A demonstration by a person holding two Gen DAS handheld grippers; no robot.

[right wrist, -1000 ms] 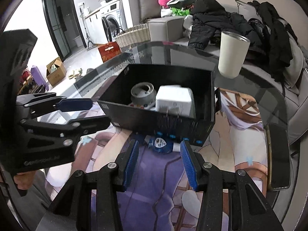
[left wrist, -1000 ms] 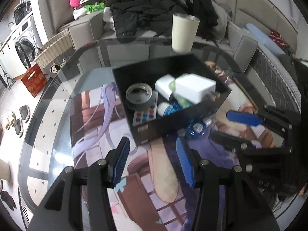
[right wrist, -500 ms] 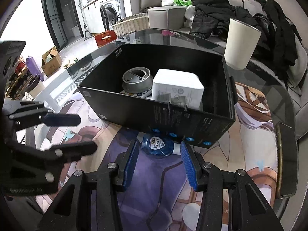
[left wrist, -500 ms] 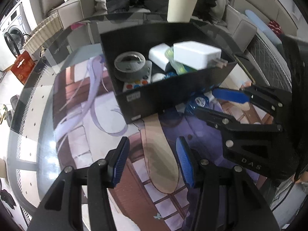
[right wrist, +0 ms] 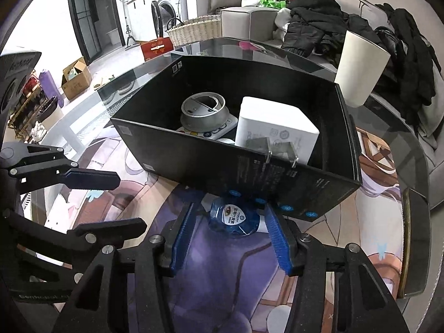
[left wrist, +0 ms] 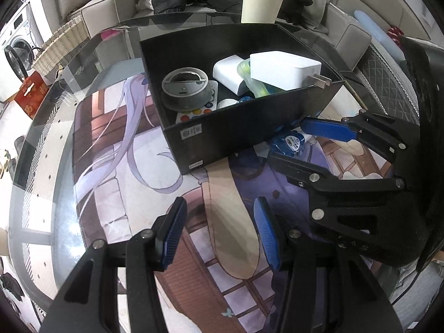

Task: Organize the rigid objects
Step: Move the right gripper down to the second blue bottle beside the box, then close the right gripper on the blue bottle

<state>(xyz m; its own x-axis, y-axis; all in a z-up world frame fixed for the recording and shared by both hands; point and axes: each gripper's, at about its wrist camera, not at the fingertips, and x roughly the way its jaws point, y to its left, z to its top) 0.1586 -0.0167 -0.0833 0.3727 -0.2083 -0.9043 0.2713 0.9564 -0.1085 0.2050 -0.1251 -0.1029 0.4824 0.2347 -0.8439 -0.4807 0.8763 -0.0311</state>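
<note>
A black box [left wrist: 222, 138] [right wrist: 249, 172] stands on the printed mat and holds a grey round part [left wrist: 184, 87], a white charger [right wrist: 274, 130], a remote and other small things. A blue round container [right wrist: 234, 217] [left wrist: 288, 143] lies on the mat against the box's near wall. My right gripper [right wrist: 229, 207] [left wrist: 287, 141] straddles it; its jaws are opening and the pads [right wrist: 183, 236] stand clear of the container on both sides. My left gripper [left wrist: 219, 205] [right wrist: 131, 201] hovers open over bare mat beside the box, nothing between its fingers.
A cream cup [left wrist: 262, 0] [right wrist: 360, 69] stands behind the box. A dark flat slab [right wrist: 413, 249] lies at the glass table's right edge. Sofa with dark clothes [right wrist: 319, 25], wicker basket [right wrist: 194, 30] and washing machine lie beyond the table.
Both grippers have sunk and tipped down toward the table. The right one has come closer to the blue container and its jaws stand slightly wider. The left one's opening is unchanged.
</note>
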